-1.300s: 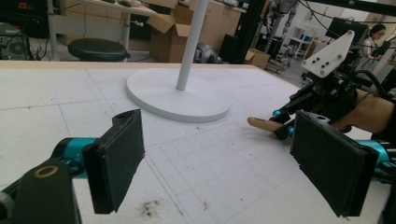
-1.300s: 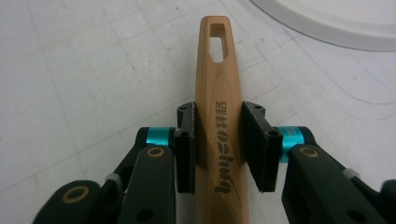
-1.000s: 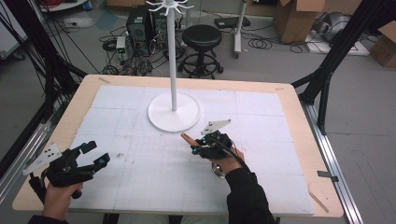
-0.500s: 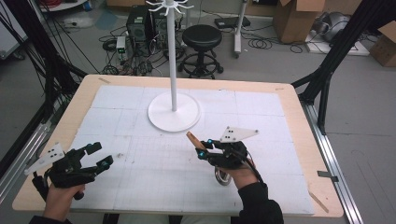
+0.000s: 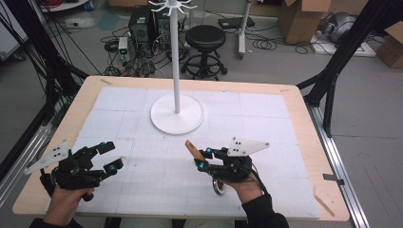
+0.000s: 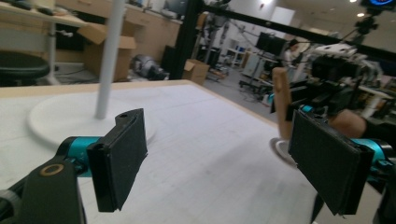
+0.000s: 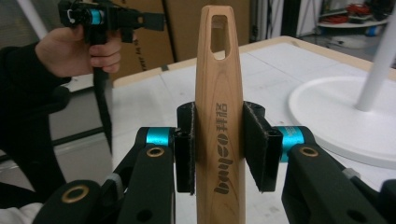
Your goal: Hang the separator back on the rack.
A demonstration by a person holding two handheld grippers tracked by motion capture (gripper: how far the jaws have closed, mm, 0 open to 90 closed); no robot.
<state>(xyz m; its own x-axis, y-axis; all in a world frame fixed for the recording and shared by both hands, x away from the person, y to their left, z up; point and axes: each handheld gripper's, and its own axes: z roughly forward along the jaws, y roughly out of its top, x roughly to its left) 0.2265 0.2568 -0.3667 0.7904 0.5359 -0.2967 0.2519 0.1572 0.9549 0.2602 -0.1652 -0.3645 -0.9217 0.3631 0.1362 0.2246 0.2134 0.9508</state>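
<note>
left gripper (image 6: 219, 161) jaws spread wide over the white table (image 6: 205, 140) near the stand base (image 6: 56, 116).

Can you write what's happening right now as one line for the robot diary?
right gripper: shut on wooden handle, raised off table | left gripper: open, empty | white stand: upright mid-table

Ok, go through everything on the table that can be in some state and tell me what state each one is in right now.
Left gripper: open, jaws wide apart, holding nothing.
Right gripper: shut on the wooden handle.
Wooden handle: clamped between the jaws, its end with the hanging slot pointing away from the hand.
White hanging stand: upright on its round base, nothing seen hanging on its hooks.
</note>
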